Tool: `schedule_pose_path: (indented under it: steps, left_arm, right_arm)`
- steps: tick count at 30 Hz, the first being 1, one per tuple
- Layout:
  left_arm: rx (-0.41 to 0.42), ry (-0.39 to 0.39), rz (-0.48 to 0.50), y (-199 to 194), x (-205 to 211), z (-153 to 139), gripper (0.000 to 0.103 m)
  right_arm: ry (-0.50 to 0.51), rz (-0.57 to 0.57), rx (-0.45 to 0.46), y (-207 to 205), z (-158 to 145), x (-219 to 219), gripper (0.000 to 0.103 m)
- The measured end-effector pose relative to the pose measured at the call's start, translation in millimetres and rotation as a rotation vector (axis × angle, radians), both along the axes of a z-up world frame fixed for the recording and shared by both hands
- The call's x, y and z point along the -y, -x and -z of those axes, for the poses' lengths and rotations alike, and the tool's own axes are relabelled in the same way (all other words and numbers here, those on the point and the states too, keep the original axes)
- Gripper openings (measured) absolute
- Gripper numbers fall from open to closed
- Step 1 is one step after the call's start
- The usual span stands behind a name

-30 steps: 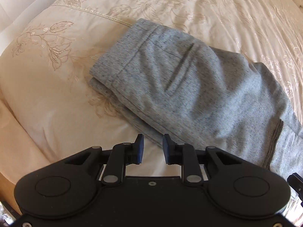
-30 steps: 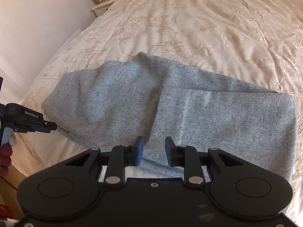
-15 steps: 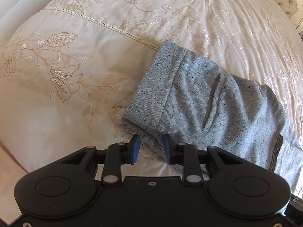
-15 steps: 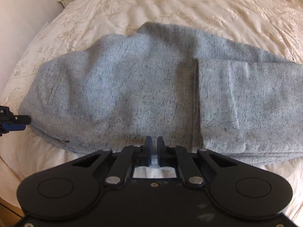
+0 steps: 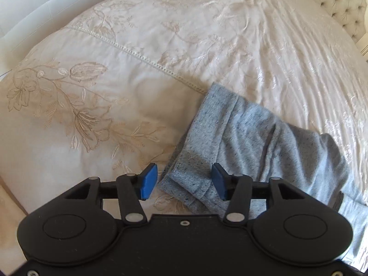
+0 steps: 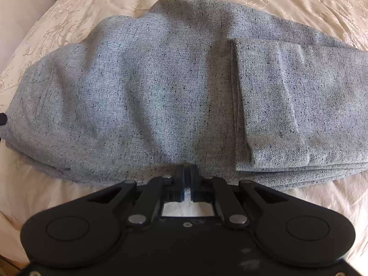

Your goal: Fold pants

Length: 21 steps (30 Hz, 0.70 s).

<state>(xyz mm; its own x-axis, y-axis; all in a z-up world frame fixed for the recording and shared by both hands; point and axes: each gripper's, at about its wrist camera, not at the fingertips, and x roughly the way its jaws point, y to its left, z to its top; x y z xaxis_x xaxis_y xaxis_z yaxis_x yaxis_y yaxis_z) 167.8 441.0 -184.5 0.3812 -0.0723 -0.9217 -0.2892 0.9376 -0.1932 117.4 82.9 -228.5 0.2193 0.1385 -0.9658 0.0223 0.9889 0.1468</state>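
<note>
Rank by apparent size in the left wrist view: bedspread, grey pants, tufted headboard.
1. bedspread, filling most of the view.
2. grey pants.
3. tufted headboard, only a corner showing and farthest from the camera, so its true size is unsure.

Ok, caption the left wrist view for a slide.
Left hand-held gripper opening over the hem corner of grey pants on an embroidered bedspread.

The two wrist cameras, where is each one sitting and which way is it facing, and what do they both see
Left wrist: on the left gripper, angled steeply down at the pants waistband corner on the embroidered bedspread; its jaws are opening, the corner between them.
Right wrist: on the right gripper, aimed steeply down at the pants' near edge; its jaws are shut there, whether on cloth is unclear.
Shared: the grey pants and the bedspread; no hand shows.
</note>
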Motion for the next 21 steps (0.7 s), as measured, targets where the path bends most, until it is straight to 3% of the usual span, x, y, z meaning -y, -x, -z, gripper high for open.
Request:
schedule_pose_path:
  steps: [3,7,10,16,18,19,20,21]
  left_arm:
    - [-0.081,0.002,-0.003,-4,-3,24,0.060]
    - [-0.101,0.064,-0.035,-7,-8,39,0.073]
    - [-0.102,0.114,-0.060,-7,-13,43,0.074]
    - [-0.139,0.238,-0.067,-11,-19,64,0.101]
    - [-0.155,0.232,-0.082,-17,-16,64,0.100]
    - [-0.137,0.228,-0.092,-17,-14,60,0.089]
    - [-0.116,0.227,-0.088,-18,-13,55,0.063]
    - [-0.088,0.249,-0.061,-18,-10,49,0.053]
  right_arm:
    - [0.012,-0.001,-0.001,-2,2,-3,0.005]
    - [0.016,-0.005,-0.003,-4,2,-5,0.005]
    - [0.013,-0.006,0.000,-3,2,-5,0.005]
    - [0.006,0.000,0.005,0,1,-2,0.005]
    - [0.003,0.003,0.009,1,0,-2,0.005]
    - [0.000,0.004,0.013,3,-2,-1,0.005]
    - [0.000,0.001,0.018,4,-3,-1,0.005]
    - [0.000,-0.004,0.024,6,-5,-1,0.005]
